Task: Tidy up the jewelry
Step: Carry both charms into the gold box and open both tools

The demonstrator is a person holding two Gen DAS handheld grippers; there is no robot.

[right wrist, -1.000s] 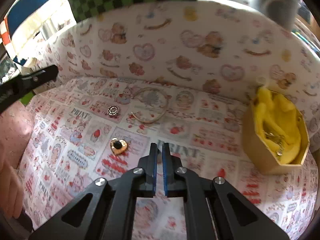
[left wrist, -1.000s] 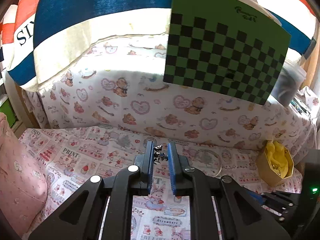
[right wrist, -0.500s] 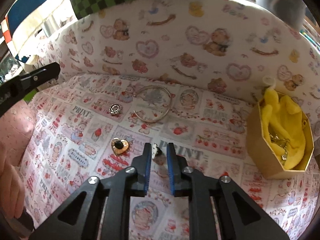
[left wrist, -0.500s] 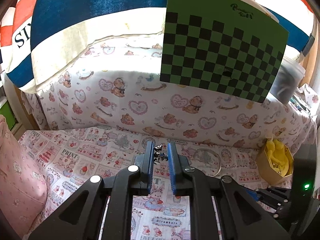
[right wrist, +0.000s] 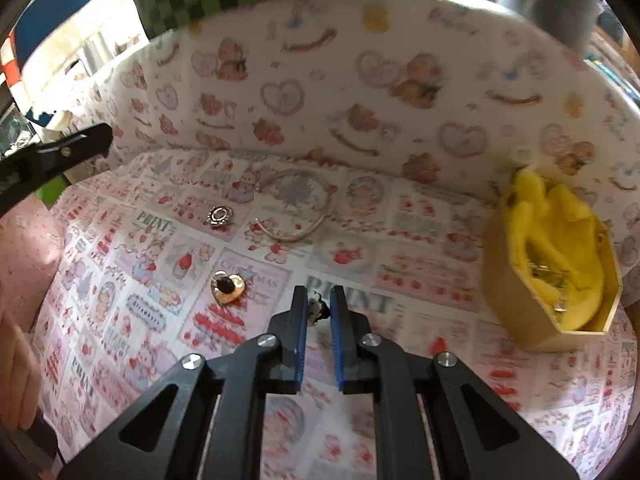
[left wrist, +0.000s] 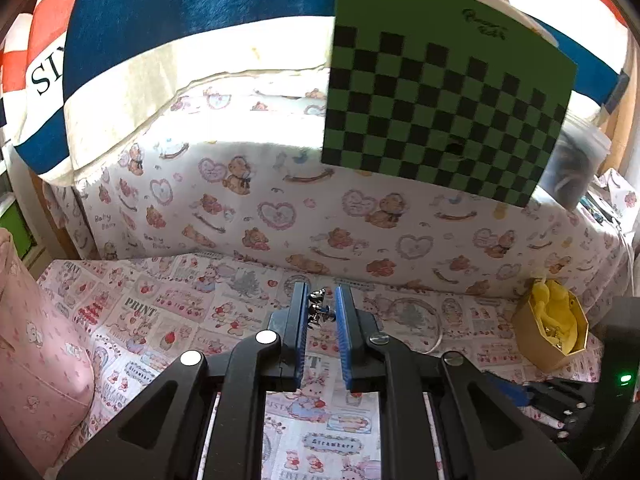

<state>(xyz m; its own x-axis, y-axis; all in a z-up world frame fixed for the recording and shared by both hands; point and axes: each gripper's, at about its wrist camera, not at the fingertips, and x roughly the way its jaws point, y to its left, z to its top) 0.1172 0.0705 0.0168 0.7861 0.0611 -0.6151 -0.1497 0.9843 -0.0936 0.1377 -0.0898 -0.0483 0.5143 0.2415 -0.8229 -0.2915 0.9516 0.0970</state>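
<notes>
My left gripper (left wrist: 320,304) is shut on a small silver trinket (left wrist: 317,307) and holds it above the patterned cloth. My right gripper (right wrist: 319,305) stands slightly parted around a small silver-and-black piece (right wrist: 317,309); whether it grips it I cannot tell. A gold heart pendant (right wrist: 227,287), a silver flower ring (right wrist: 219,215) and a silver bangle (right wrist: 298,210) lie on the cloth ahead of it. The gold octagonal box (right wrist: 554,276) with yellow lining holds some jewelry at the right; it also shows in the left wrist view (left wrist: 550,326).
A teddy-bear-print cloth wall (right wrist: 320,92) rises behind the work area. A green checkerboard card (left wrist: 444,108) leans above it. A pink cushion (left wrist: 36,340) lies at the left. The left gripper's arm (right wrist: 52,156) reaches in at the left of the right wrist view.
My right gripper's fingers have parted from fully shut, and a small piece now shows between them. The left gripper has stayed shut on its trinket and drifted slightly.
</notes>
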